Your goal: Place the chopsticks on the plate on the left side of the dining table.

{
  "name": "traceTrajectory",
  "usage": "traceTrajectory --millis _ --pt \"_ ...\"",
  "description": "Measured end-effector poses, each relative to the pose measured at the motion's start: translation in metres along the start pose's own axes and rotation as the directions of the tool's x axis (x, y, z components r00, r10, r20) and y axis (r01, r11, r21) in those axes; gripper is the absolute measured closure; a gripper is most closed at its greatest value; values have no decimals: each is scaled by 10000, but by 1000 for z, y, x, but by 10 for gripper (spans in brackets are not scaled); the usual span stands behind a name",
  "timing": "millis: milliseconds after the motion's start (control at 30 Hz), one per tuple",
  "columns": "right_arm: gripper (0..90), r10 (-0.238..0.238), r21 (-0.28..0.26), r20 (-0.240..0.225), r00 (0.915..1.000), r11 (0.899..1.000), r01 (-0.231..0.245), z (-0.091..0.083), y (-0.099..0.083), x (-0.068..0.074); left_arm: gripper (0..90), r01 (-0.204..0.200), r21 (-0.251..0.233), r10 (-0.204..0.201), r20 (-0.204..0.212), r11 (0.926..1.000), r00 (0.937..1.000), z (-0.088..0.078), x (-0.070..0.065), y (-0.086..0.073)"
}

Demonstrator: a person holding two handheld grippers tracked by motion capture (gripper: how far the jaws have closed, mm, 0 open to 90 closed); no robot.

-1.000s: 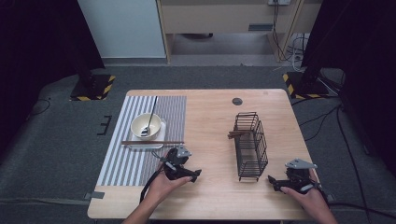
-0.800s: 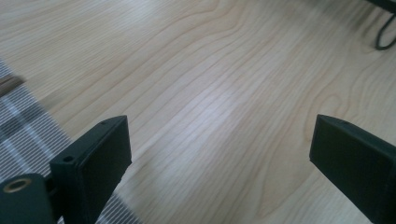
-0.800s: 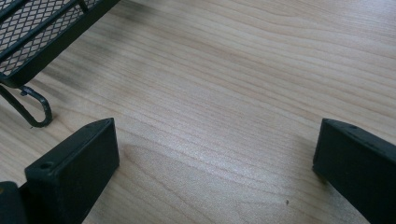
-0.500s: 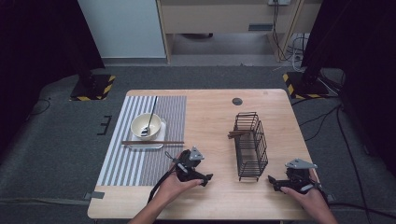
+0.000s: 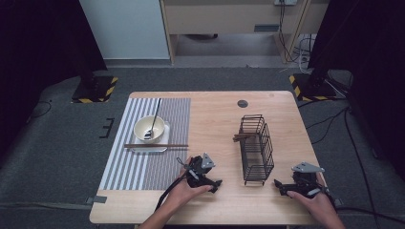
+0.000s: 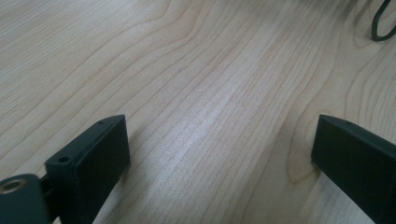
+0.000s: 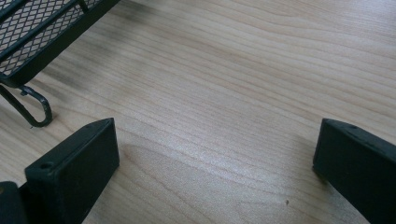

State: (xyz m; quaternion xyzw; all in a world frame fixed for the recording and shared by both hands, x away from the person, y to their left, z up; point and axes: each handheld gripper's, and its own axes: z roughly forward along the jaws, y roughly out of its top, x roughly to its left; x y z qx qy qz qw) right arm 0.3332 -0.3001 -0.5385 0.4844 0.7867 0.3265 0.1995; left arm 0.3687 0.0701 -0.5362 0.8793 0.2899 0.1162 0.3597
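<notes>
The high view is showing the whole table [image 5: 219, 119], with the wire basket [image 5: 255, 148] standing between the left gripper [image 5: 214, 183] and the right gripper [image 5: 279, 185]. The right gripper view is catching just the basket's corner, cut off, far left of its wide-open, empty jaws. The left gripper view is showing open, empty jaws over bare wood.

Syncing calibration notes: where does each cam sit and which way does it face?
High view: above the near edge, facing forward and down on the table; forearms, both grippers show.
Left gripper view: on the left gripper, facing bare wood; open fingers.
Right gripper view: on the right gripper, facing wood.
Shared: the basket.
</notes>
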Motion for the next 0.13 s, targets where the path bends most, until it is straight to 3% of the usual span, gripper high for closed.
traceTrajectory --millis 133 --pt "2 -2 7 14 10000 10000 2 0 0 0 7 25 9 -25 -49 10000 10000 0 0 0"
